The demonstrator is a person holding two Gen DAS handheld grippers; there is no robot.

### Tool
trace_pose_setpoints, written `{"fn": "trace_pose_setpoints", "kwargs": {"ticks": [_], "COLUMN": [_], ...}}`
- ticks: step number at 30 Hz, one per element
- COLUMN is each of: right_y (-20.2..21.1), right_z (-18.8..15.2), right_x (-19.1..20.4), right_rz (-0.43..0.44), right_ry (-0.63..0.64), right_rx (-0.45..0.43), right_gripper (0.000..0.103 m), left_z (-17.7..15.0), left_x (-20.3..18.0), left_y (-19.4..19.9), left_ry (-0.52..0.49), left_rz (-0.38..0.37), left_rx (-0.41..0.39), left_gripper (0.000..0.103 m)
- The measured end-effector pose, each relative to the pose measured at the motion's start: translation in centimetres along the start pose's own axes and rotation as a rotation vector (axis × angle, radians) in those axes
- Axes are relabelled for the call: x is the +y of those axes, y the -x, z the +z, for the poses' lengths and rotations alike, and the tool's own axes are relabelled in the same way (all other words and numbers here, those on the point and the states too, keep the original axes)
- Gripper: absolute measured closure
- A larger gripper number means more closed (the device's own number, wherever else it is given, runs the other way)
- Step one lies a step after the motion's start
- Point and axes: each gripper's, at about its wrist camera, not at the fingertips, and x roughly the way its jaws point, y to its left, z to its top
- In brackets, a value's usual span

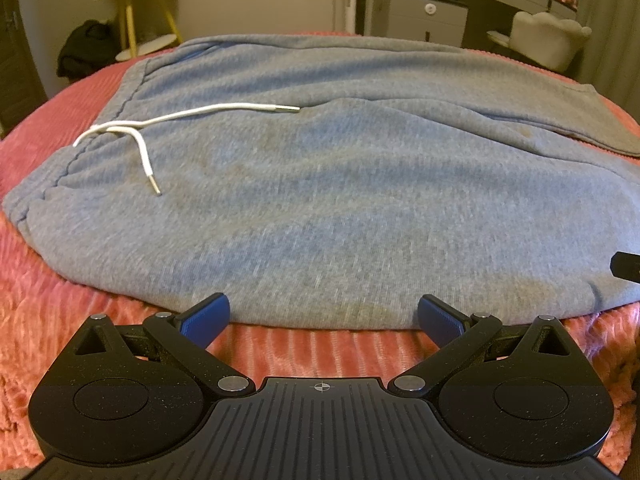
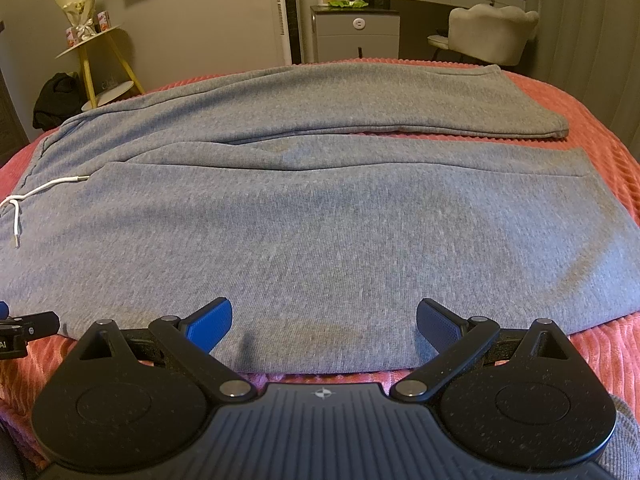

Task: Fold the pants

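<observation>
A bed covered by a pink ribbed plush bedspread (image 2: 608,152) is seen. Beyond it, a round side table with yellow legs (image 2: 90,50) is placed against the wall, and a wrapped bouquet (image 2: 80,8) is carried on it. A black bundle (image 2: 56,98) is left beside it on the floor. A grey drawer cabinet (image 2: 356,36) and a pale scalloped upholstered chair (image 2: 490,32) are noted to the right.

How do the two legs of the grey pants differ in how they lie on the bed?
The near leg lies along the bed edge nearest the claws; the far leg lies beyond it. The far leg's cuff angles away from the near leg's, baring pink bedspread between them. Both are grey, flat and unfolded.
</observation>
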Motion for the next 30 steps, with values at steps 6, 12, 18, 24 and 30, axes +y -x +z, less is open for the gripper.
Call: {"fn": "trace_pose_setpoints", "kwargs": {"ticks": [6,12,18,24,30], "right_y": [-0.2,-0.4,-1.1,-1.4,-2.6], "right_z": [0.0,0.2,0.4,0.6,1.3], "right_x": [0.0,-0.3,-0.6,-0.8,-1.2], "right_rz": [0.008,0.024,0.035,0.026,-0.020], "right_ry": [-0.011,-0.030,-0.056,-0.066,-0.074], "right_rx": [0.009,0.020,0.045,0.042,0.031], "right_gripper": [0.004,0.004,0.004,0.004,0.004], "left_z": [0.1,0.2,0.4,0.8,2.1], "left_x": [-0.1,-0.2,-0.4,-0.5,-1.0], "left_y": [0.2,0.5,0.2,-0.2,0.2], "left_ry": [0.001,-0.007,-0.022,-0.026,-0.044], "left_rz": [0.006,0.014,0.018,0.008,0.038], "left_rx": [0.000,0.001,0.017,0.032,0.012], "left_gripper": [0.000,0.000,0.000,0.000,0.000]}}
